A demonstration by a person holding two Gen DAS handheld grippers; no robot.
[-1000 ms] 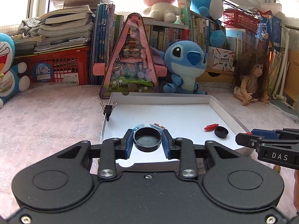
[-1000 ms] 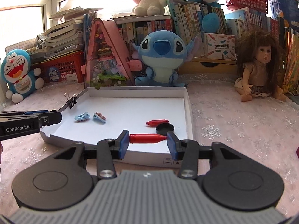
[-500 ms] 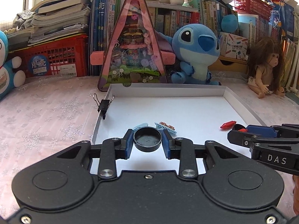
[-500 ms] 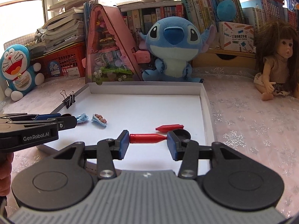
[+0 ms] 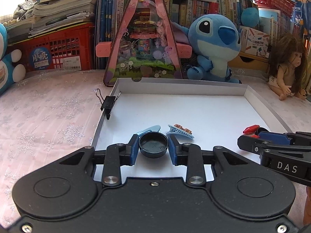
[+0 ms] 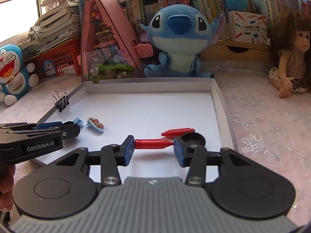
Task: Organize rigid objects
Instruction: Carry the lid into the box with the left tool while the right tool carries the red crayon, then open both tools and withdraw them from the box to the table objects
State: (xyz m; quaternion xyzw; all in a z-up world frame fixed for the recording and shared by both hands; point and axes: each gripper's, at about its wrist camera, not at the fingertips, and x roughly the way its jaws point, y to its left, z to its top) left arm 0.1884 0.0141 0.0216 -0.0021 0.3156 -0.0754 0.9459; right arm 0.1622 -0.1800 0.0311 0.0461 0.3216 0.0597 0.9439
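Left claw (image 5: 153, 147): clamped tight on a round black cap (image 5: 153, 145), hovering over the near left part of the white tray (image 5: 175, 86).
Right claw (image 6: 154, 147): pinching a red crayon (image 6: 153, 143) end to end, over the tray's near right part.
Second red crayon (image 6: 178, 132): lying in the tray just beyond, beside another black cap (image 6: 195, 139).
Hair clips: blue clip (image 5: 148, 131) and decorated clip (image 5: 180, 131) side by side, just past the left claw.
Binder clip (image 5: 107, 104): biting the tray's left wall.
Tabletop (image 5: 48, 112): pink snowflake cloth, blue plush (image 6: 178, 38) and doll (image 6: 289, 58) at the far side.
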